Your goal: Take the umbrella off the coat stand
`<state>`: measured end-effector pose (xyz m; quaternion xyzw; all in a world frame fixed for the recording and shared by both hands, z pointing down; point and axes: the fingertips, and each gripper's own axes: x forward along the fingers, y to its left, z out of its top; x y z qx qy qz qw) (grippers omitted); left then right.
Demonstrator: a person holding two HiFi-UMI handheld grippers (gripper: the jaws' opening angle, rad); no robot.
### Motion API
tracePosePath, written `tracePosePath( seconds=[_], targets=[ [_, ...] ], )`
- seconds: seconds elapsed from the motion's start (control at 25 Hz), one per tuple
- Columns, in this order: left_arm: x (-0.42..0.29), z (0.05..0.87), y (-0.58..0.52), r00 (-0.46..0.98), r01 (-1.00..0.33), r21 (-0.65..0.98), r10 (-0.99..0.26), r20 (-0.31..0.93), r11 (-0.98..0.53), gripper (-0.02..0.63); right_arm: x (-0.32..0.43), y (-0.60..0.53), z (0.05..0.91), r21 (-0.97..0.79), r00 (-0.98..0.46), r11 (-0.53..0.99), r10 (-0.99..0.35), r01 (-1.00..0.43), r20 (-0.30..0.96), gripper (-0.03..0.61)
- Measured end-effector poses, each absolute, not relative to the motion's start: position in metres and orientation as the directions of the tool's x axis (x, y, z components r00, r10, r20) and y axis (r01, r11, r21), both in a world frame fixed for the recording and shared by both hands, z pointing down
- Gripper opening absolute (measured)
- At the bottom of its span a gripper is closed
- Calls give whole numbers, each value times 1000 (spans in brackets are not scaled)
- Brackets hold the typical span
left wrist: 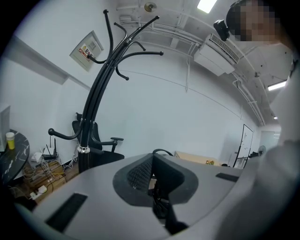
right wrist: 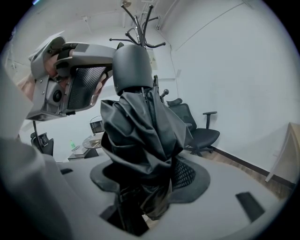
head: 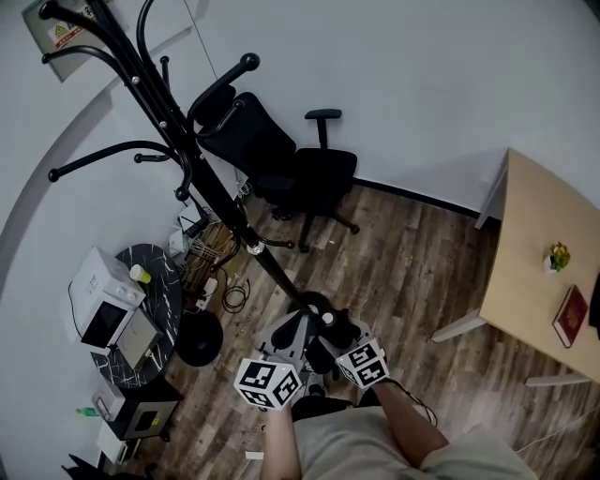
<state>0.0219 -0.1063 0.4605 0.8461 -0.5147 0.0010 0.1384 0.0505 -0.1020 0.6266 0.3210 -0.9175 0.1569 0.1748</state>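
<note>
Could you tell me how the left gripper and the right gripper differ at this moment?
The right gripper has its jaws apart, clamped on the folded black umbrella; the left gripper has its jaws pressed together with nothing bulky between them. The right gripper's view is filled by the umbrella; the left gripper's looks out at the coat stand. Both sit side by side, low before the person.

Ceiling lights (left wrist: pixel 205 4) flood your room in even, cool white, and shadows on the floor (head: pixel 422 272) fall soft. Both gripper views bow hard and go black at the corners. Your umbrella (right wrist: pixel 143 140) reads near-black, its folds catching a dull sheen, slightly soft up close.
</note>
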Motion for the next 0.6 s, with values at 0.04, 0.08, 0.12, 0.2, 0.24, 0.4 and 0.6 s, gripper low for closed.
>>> tracePosePath(
  seconds=[0.04, 0.08, 0.12, 0.2, 0.24, 0.4, 0.6],
  targets=[
    [25, 463, -103, 470, -872, 232, -871, 147, -431, 20, 54, -99, 628, -176, -733, 745, -533, -643, 421, 259],
    [26, 465, -100, 468, -873, 231, -871, 150, -430, 20, 56, -96, 629, -176, -734, 746, -533, -643, 421, 259],
    [27, 468, -97, 466, -874, 232, -871, 153, -427, 20, 59, -93, 630, -175, -734, 747, -532, -641, 422, 259],
    [30, 471, -90, 460, -877, 235, -874, 155, -419, 20, 63, -86, 632, -173, -737, 751, -528, -637, 422, 259],
    [32, 472, -86, 457, -878, 235, -876, 155, -416, 20, 65, -83, 632, -173, -739, 753, -526, -635, 421, 259],
    [39, 473, -77, 449, -882, 231, -880, 152, -411, 20, 71, -72, 633, -166, -747, 764, -521, -624, 413, 259],
    [35, 475, -67, 441, -888, 219, -883, 159, -404, 20, 69, -59, 641, -167, -761, 781, -498, -602, 415, 259]
  ],
)
